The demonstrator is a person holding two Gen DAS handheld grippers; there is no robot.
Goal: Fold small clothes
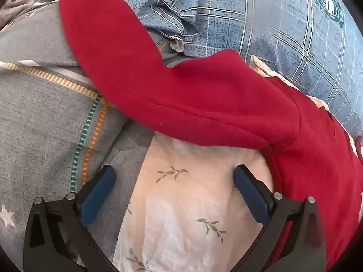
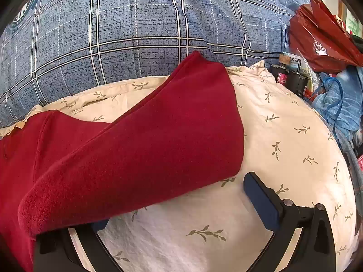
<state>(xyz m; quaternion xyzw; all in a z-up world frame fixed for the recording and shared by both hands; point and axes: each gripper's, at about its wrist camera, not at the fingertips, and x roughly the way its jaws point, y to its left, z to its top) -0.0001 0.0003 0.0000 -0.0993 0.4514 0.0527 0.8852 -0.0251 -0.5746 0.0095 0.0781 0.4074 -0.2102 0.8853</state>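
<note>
The left hand-held gripper (image 1: 174,179) is hanging with its blue-padded jaws spread wide and nothing between them, tilted down over a cream sheet printed with small leaf sprigs (image 1: 181,215). The right hand-held gripper (image 2: 181,204) is likewise standing fully released over the same sheet, though a fold of the garment is draping over its left finger and hiding the tip. The thing to be folded, a red fleece garment (image 1: 204,104), is lying on the bed just beyond both sets of jaws, one long sleeve-like limb stretching away up and to the left across a grey patterned quilt (image 1: 40,117), its body bunching to the right. Behind it a blue plaid duvet (image 2: 136,27) is rising in a soft hump, and at the far right edge of the right view a red plastic bag (image 2: 317,36) and other clutter are sitting beside the bed. The likely risks: the fleece resting on the right finger could be snagging and dragging as that gripper moves, spoiling the lay; a closing jaw could be pinching the loose sheet together with the fleece; and the thick, springy pile, on such uneven bedding, could be slipping or unfolding itself.
</note>
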